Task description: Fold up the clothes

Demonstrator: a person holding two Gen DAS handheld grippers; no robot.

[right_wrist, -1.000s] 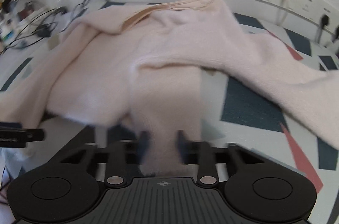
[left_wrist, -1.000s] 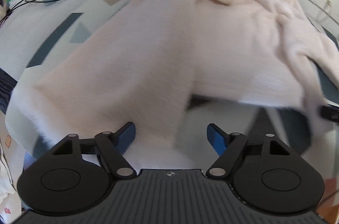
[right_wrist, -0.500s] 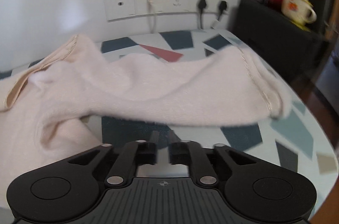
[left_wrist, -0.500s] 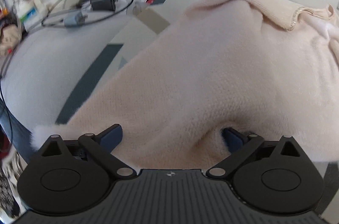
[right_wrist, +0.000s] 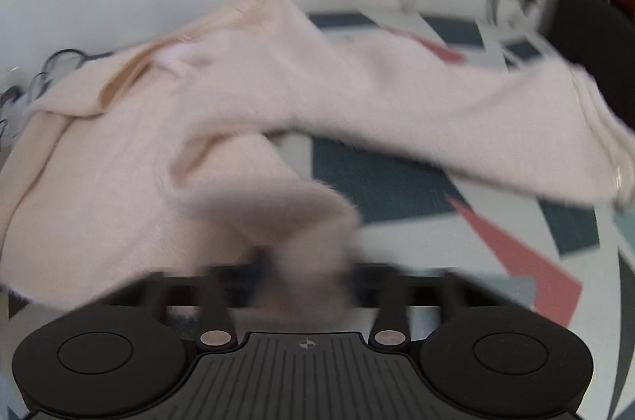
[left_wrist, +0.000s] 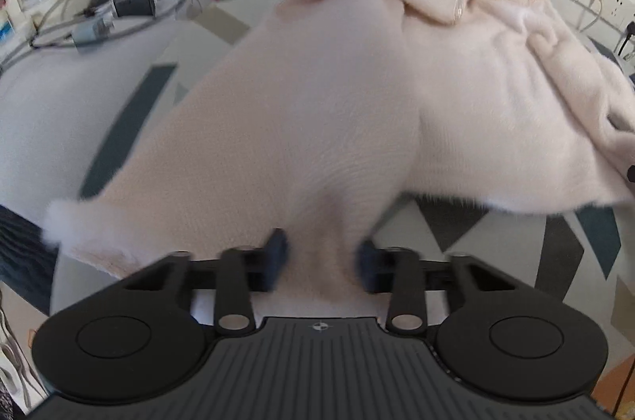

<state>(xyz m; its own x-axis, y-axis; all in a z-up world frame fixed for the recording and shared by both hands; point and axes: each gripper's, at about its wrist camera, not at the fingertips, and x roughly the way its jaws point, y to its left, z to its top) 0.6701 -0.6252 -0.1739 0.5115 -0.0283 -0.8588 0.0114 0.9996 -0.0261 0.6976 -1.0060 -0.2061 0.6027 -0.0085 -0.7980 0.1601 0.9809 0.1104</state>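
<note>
The left hand-held gripper [left_wrist: 322, 263], its jaws just closing, pinches the hem of the pale pink sweater [left_wrist: 357, 94] spread on the patterned worktop [left_wrist: 59, 110]; the right hand-held gripper [right_wrist: 307, 279], also narrowing, clamps another fold.

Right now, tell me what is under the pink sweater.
Under the sweater lies the patterned table, showing around its edges. Whatever sits beneath its middle is covered.
</note>
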